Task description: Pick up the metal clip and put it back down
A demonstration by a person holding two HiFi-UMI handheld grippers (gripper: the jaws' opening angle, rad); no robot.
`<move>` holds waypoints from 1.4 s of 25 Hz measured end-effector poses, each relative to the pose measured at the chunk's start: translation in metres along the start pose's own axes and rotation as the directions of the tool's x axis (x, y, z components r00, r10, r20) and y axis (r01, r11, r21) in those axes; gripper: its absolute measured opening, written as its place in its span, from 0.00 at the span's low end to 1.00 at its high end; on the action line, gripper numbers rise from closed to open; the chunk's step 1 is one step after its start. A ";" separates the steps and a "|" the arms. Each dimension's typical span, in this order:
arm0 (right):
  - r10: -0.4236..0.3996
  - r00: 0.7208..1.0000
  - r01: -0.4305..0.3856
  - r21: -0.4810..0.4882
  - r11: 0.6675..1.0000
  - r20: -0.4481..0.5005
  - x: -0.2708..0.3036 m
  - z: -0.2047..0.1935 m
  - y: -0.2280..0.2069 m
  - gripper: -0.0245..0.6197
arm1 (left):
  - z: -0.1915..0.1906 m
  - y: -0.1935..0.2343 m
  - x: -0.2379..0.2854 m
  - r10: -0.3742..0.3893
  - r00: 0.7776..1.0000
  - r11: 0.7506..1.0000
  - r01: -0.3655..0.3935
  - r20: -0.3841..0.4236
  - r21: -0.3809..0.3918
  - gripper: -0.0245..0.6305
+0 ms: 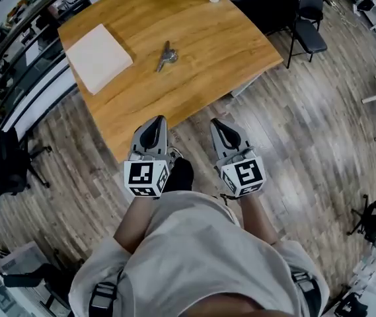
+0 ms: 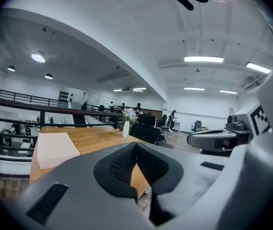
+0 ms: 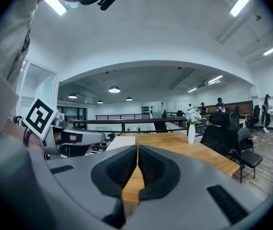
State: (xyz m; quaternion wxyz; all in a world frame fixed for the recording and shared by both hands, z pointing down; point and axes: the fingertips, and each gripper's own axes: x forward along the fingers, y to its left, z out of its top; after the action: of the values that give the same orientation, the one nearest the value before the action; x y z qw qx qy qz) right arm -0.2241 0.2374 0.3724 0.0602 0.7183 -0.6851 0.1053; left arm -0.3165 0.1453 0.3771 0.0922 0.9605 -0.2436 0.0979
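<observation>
The metal clip (image 1: pixel 166 55) lies on the wooden table (image 1: pixel 201 65) near its middle, seen only in the head view. My left gripper (image 1: pixel 156 123) hangs just off the table's near edge, jaws shut with nothing between them. My right gripper (image 1: pixel 218 124) sits beside it over the floor, also shut and empty. In the left gripper view my left gripper (image 2: pixel 136 145) points across the table top (image 2: pixel 93 140). In the right gripper view my right gripper (image 3: pixel 137 148) points along the table (image 3: pixel 174 143); the clip is not visible in either gripper view.
A flat pale pad (image 1: pixel 98 57) lies on the table's left part. A white vase of flowers (image 3: pixel 191 128) stands at the far edge. Black chairs (image 1: pixel 310 25) stand to the right of the table, another chair (image 1: pixel 12 160) on the left. Railings run along the far left.
</observation>
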 end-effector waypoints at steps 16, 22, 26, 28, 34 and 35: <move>0.129 0.974 -0.107 0.120 0.987 -0.185 0.164 -0.045 -0.051 0.08 | -0.054 0.109 0.105 0.060 0.976 0.994 -0.078 -0.210 -0.075 0.07; 0.217 0.945 -0.178 0.172 0.969 -0.245 0.211 -0.073 -0.067 0.08 | -0.072 0.131 0.137 0.106 0.960 0.986 -0.134 -0.260 -0.094 0.07; 0.291 0.912 -0.234 0.217 0.948 -0.289 0.239 -0.087 -0.077 0.08 | -0.080 0.145 0.157 0.133 0.944 0.977 -0.176 -0.302 -0.120 0.07; 0.317 0.896 -0.264 0.201 0.943 -0.310 0.256 -0.090 -0.083 0.08 | -0.083 0.153 0.170 0.147 0.933 0.972 -0.198 -0.327 -0.128 0.07; 0.422 0.832 -0.373 0.199 0.906 -0.360 0.299 -0.103 -0.098 0.08 | -0.102 0.160 0.199 0.194 0.900 0.949 -0.273 -0.390 -0.159 0.07; 0.436 0.824 -0.384 0.208 0.899 -0.362 0.307 -0.105 -0.098 0.08 | -0.105 0.163 0.202 0.199 0.895 0.946 -0.282 -0.399 -0.161 0.07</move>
State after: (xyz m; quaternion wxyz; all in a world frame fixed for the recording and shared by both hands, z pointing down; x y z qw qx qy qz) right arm -0.1212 -0.0308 0.5522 0.1293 0.5193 -0.7884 0.3034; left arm -0.2363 -0.0633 0.5466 0.2276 0.8702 -0.3480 0.2644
